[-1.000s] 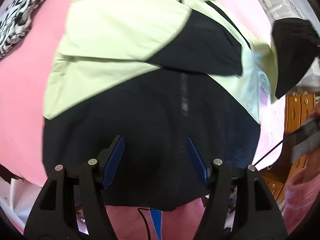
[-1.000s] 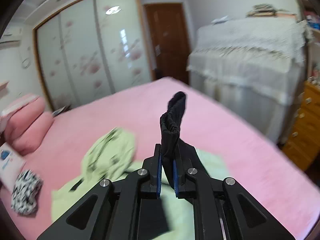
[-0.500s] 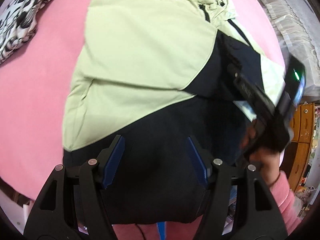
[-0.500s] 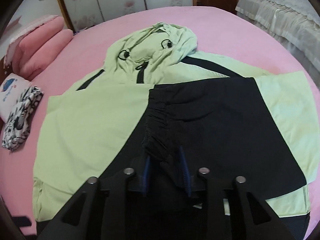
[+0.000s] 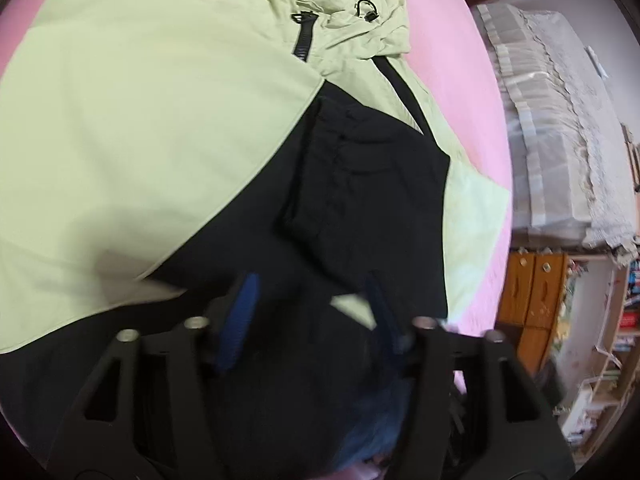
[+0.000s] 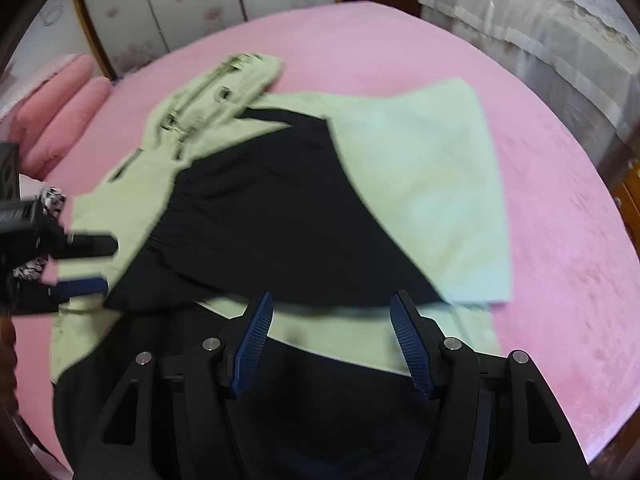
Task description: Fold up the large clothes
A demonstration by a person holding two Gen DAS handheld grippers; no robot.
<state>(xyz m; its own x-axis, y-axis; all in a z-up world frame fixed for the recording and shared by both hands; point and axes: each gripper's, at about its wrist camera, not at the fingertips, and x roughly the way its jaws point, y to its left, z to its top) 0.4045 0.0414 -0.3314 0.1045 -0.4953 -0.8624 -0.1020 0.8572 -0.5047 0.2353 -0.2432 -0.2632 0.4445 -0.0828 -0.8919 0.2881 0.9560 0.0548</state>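
Observation:
A pale green and black hooded jacket [image 5: 160, 128] lies flat on the pink bed [image 6: 560, 240]; it also shows in the right wrist view [image 6: 420, 184]. Both sleeves are folded in across the body, the black cuffed sleeve [image 5: 372, 200] lying on top [image 6: 260, 220]. My left gripper [image 5: 312, 312] is open and empty above the black lower part. My right gripper [image 6: 332, 320] is open and empty above the jacket's lower half. The left gripper's fingers [image 6: 80, 288] show at the left edge of the right wrist view.
Pink pillows [image 6: 60, 120] and a black-and-white patterned cloth [image 6: 52, 200] lie at the bed's far left. A lace-covered piece of furniture [image 5: 560, 140] and a wooden cabinet [image 5: 532, 292] stand to the right. Wardrobe doors [image 6: 200, 0] are behind the bed.
My right gripper laid the black sleeve across the jacket, opened, let it go and drew back. My left gripper moved forward and right over the jacket, staying open.

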